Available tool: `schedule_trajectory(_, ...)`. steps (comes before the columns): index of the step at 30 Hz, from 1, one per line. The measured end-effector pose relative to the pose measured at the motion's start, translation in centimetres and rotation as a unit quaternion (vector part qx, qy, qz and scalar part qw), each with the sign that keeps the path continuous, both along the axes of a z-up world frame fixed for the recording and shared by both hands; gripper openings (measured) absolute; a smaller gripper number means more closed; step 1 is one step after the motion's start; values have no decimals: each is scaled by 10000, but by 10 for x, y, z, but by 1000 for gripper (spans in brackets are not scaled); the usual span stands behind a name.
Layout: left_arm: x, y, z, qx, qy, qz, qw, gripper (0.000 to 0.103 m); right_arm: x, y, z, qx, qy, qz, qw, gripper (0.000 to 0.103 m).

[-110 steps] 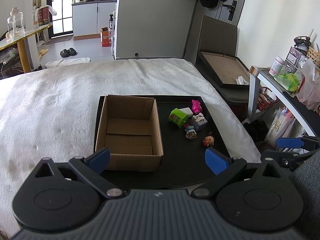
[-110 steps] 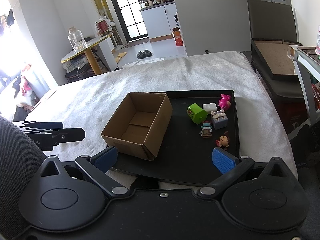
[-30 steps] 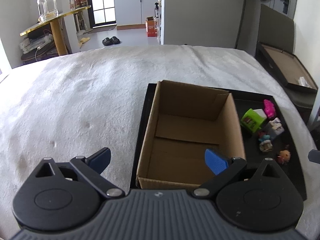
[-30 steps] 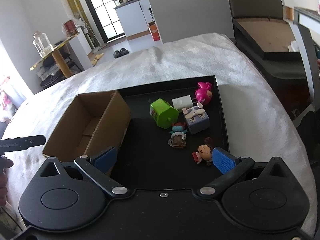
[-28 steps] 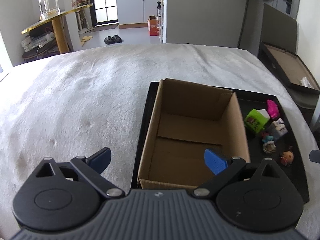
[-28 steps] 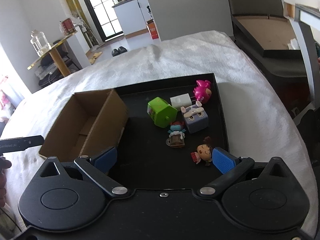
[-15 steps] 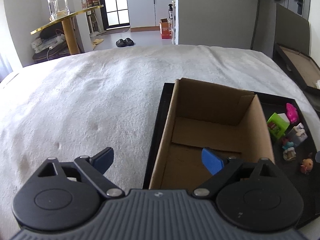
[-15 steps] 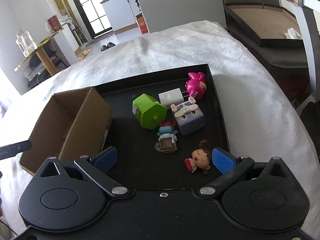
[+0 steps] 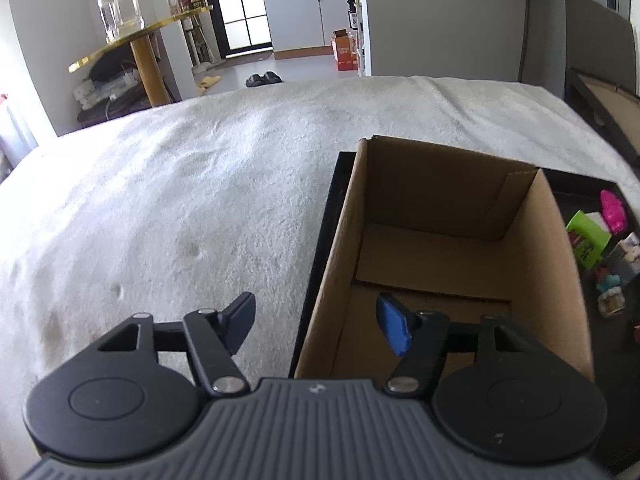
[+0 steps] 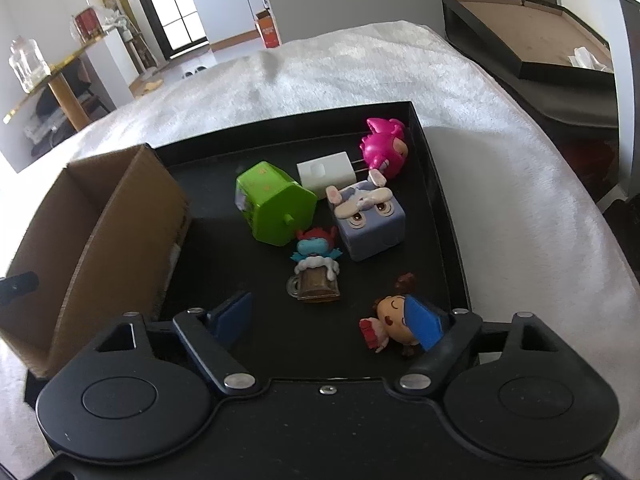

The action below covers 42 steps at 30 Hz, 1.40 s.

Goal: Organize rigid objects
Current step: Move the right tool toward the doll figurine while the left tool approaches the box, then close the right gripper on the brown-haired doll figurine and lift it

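An open, empty cardboard box (image 9: 440,256) stands on the left part of a black tray (image 10: 440,200). My left gripper (image 9: 318,322) straddles the box's near left wall; its jaws are closing, with gaps still showing on both sides of the wall. Right of the box lie a green house-shaped toy (image 10: 276,204), a white plug (image 10: 326,170), a pink figure (image 10: 384,148), a grey rabbit-face cube (image 10: 368,216), a blue figure in a mug (image 10: 316,276) and a small doll (image 10: 384,316). My right gripper (image 10: 328,320) hangs low over the tray, jaws closing. The doll lies just inside its right finger (image 10: 424,324), partly hidden.
The tray rests on a white fluffy bed cover (image 9: 180,200). A gold side table (image 9: 140,48) with a glass jar stands beyond the bed at the left. A second dark tray with a cardboard sheet (image 10: 528,32) sits off the bed's right edge.
Both grippers have sunk and come closer to the tray, and both pairs of jaws have narrowed. The left one now has the box's left wall between its fingers; the right one has reached the doll.
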State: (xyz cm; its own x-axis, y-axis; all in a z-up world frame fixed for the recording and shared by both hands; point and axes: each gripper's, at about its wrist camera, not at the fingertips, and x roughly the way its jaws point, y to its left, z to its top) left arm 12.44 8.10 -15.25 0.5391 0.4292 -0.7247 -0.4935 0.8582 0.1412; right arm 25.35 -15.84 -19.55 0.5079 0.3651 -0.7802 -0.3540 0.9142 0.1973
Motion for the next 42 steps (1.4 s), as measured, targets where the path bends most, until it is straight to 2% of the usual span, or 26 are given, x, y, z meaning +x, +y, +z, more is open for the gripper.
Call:
schedule_trajectory(5, 6, -1, -6, 54, 49, 23, 10000, 48, 4, -2, -2, -258, -236, -255, 9991, 79)
schedule_trajectory(8, 10, -4, -8, 89, 67, -1, 9999, 39, 7, -4, -9, -454, -256, -288, 9982, 72)
schedule_trajectory(10, 12, -6, -11, 49, 106, -39, 9999, 29, 8, -4, -14, -504, -227, -248, 9982, 67)
schedule_trajectory(15, 12, -8, -11, 174, 153, -8, 9997, 20, 6, -4, -24, -535, -187, -16, 9984, 67)
schedule_trajectory(18, 12, -11, -9, 161, 167, -49, 9997, 18, 4, -4, -28, -642, -212, 31, 9977, 66)
schedule_trajectory(20, 11, -13, -10, 167, 187, -61, 9997, 18, 4, -6, -32, -690, -227, 60, 9973, 62)
schedule_trajectory(23, 9, -16, -10, 157, 199, -63, 9997, 17, 3, -5, -35, -759, -230, 137, 9968, 45)
schedule_trajectory(24, 9, -16, -10, 157, 201, -68, 9997, 17, 2, -6, -35, -743, -246, 173, 9968, 44)
schedule_trajectory(32, 11, -17, -11, 208, 242, 4, 9995, 17, -3, -5, -24, -620, -319, 171, 9974, 44)
schedule_trajectory(35, 13, -20, -10, 303, 250, -13, 9992, 16, -6, -4, -12, -399, -390, 182, 9983, 44)
schedule_trajectory(42, 10, -19, -11, 247, 207, 14, 9995, 17, -13, 9, 13, 58, -777, 400, 9962, 44)
